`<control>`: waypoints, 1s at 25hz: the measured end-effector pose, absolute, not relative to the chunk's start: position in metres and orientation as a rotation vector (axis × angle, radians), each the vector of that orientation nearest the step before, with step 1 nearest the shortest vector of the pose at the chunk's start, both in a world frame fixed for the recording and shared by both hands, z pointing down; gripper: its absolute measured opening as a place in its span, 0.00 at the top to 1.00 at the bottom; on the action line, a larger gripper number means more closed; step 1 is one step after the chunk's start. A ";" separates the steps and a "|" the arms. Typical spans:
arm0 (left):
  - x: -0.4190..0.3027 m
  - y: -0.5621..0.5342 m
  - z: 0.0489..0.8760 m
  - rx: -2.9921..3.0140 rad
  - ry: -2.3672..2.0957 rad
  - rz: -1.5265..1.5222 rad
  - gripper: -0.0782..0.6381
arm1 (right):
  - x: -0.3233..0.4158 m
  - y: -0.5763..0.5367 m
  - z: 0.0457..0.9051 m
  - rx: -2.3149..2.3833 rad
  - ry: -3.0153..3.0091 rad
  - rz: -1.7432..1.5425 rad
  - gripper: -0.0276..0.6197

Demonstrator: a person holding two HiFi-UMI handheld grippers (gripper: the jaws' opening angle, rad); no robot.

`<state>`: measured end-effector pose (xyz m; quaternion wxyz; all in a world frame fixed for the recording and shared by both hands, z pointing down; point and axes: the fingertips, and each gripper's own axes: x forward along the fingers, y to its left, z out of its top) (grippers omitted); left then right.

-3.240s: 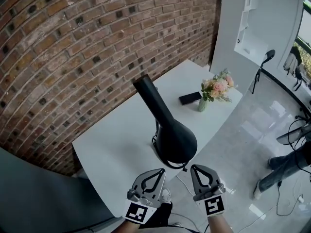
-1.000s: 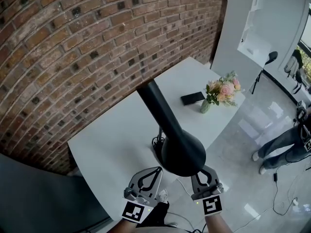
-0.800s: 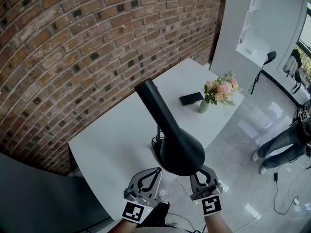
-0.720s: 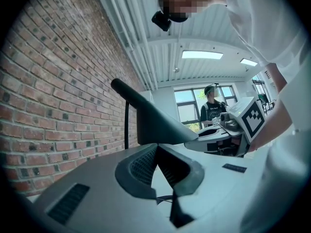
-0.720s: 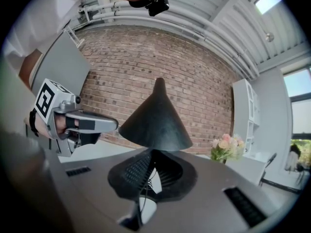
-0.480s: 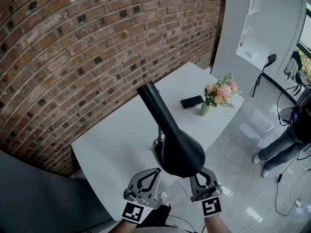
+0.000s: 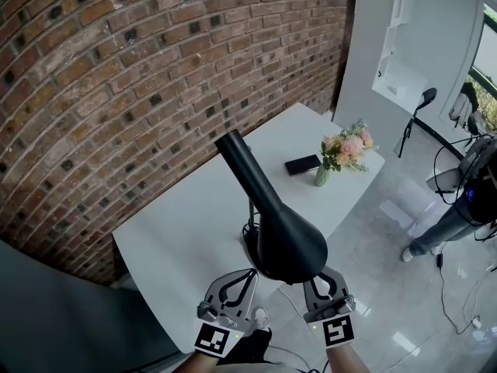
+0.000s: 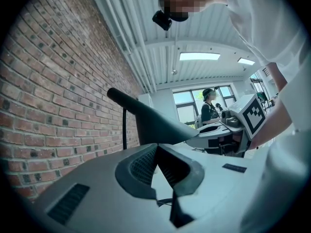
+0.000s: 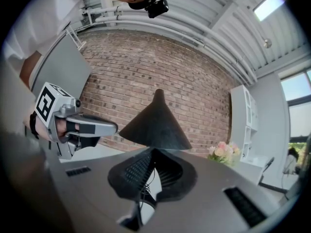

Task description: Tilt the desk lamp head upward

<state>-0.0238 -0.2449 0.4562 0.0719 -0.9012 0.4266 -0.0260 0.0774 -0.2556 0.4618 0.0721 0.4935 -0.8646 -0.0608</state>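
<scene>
Jaws of the R gripper [image 9: 152,150] are seen closed tip to tip w/ nothing between them. In the R gripper view the tips sit right under the lower rim of the black cone-shaped lamp head [image 9: 155,125], touching it or just short; contact can't be confirmed. Jaws of the L gripper [image 8: 155,147] are likewise pressed together & empty. In the L gripper view the shade's edge passes just above and beyond the tips, near but prob. not touching. In the head view both grippers are found at btm ctr, the L one below the rim's lower-left part, the R one tucked under its lower-right part, so the R is judged the nearer. The lamp head fills the frame ctr, its wide mouth turned toward the btm of the frame. Its long axis runs on w/ the neck [image 7: 242,165] diagonally to the upper left. The rim thus lies above and just ahead of both sets of tips, so the tilt is judged to call for an upward push from beneath that near rim, no grip needed. The tilt is judged not yet done, since the mouth is aimed downward. The lamp is stood on a white table [image 7: 171,231]. Toward the upper right of ctr a vase of flowers [image 7: 342,148] is set near the table's far end, w/ a dark flat object [image 7: 301,164] just beside it. A brick wall [image 7: 116,84] takes up the upper left, and a person [image 7: 458,220] is seen at the right edge on the glossy floor [image 7: 373,231].
</scene>
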 end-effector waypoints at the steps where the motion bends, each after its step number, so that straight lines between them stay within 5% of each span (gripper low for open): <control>1: -0.024 -0.244 0.456 -2.706 1.278 -0.081 0.88 | 0.078 -0.255 0.460 1.485 -2.597 -0.188 0.94; 25: -0.020 -0.217 0.435 -2.650 1.281 -0.025 0.88 | 0.081 -0.229 0.427 1.485 -2.616 -0.285 0.94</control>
